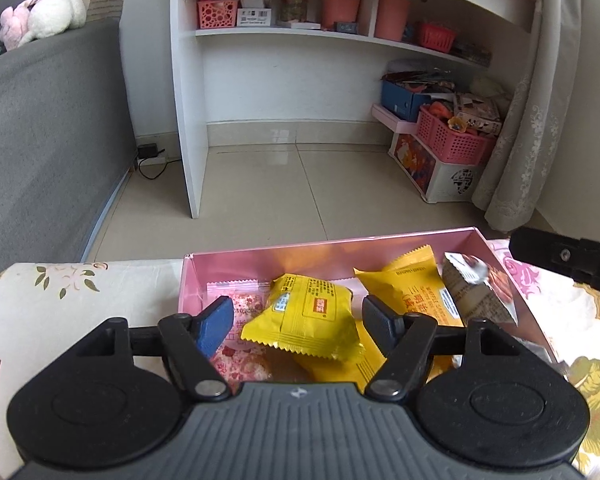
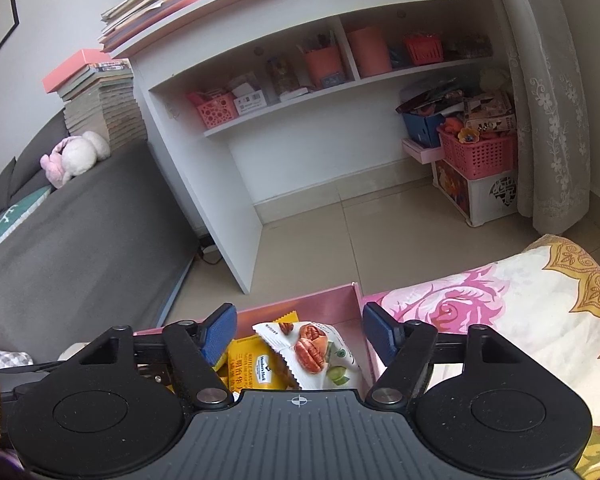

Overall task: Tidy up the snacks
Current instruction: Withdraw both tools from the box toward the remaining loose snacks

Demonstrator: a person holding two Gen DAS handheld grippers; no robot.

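With both the left gripper [image 1: 298, 318] and right gripper [image 2: 300, 334] jaws apart and empty over the pink box [image 1: 340, 246], yellow packet [image 1: 306, 316] and pecan packet [image 2: 314, 350] lie loose inside; careless regrasp could crush them.

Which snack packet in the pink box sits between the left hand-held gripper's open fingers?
The yellow crimped-edge packet with the orange label, lying on top; the pink packet and orange packet lie outside.
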